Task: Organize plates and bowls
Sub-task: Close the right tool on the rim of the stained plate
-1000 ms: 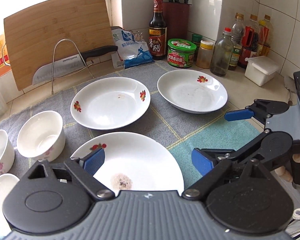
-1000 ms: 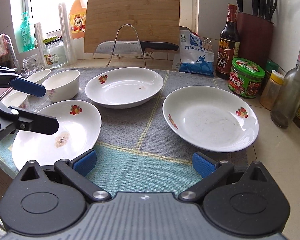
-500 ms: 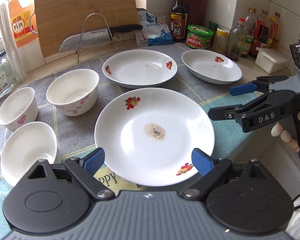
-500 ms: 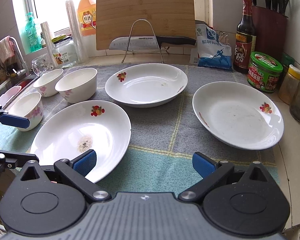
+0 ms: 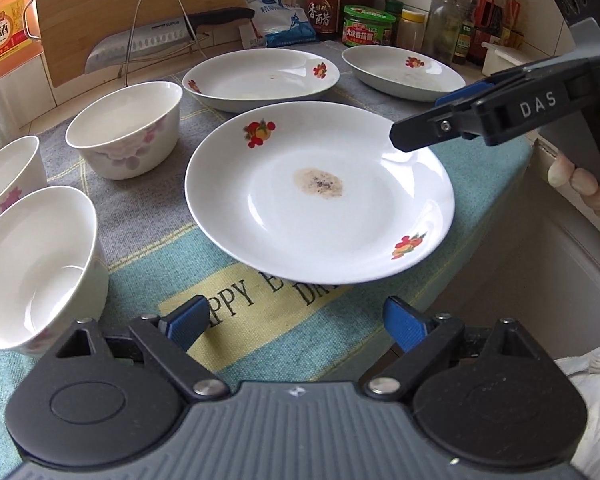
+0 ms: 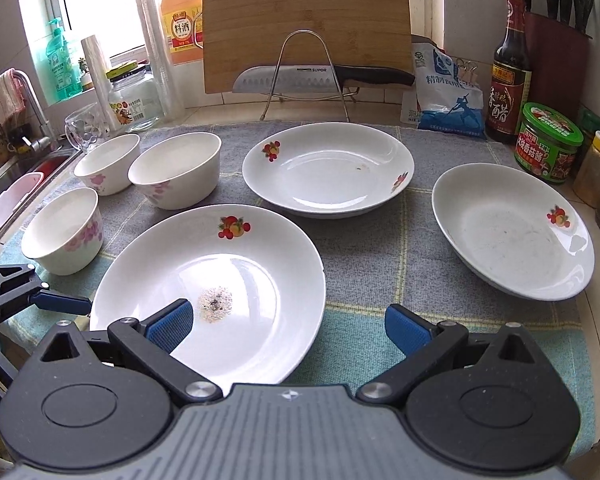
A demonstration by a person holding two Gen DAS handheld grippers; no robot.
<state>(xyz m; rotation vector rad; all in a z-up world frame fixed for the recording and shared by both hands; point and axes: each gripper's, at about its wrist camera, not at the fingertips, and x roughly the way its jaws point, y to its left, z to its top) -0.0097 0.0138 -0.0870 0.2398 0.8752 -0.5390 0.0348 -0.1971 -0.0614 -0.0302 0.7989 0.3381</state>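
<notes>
Three white plates with fruit decals lie on the mat. The stained near plate (image 5: 320,196) (image 6: 240,280) sits at the front, a second plate (image 5: 260,76) (image 6: 328,168) behind it, a third plate (image 5: 400,72) (image 6: 512,232) to the right. Three white flowered bowls (image 5: 124,128) (image 5: 32,264) (image 5: 8,172) (image 6: 176,176) stand left of the plates. My left gripper (image 5: 296,326) is open, empty, just short of the near plate's front rim. My right gripper (image 6: 288,328) (image 5: 424,120) is open and hovers over that plate's right rim, gripping nothing.
A cutting board (image 6: 304,20) and a knife on a wire rack (image 6: 320,78) stand at the back. Bottles, a green-lidded jar (image 6: 548,142) and a knife block line the right wall. A sink (image 6: 12,196) lies left. The counter edge (image 5: 512,220) drops off at the right.
My left gripper has drawn back and sunk, from over the near plate to in front of its rim. My right gripper has shifted left, from the right-hand plate toward the near plate.
</notes>
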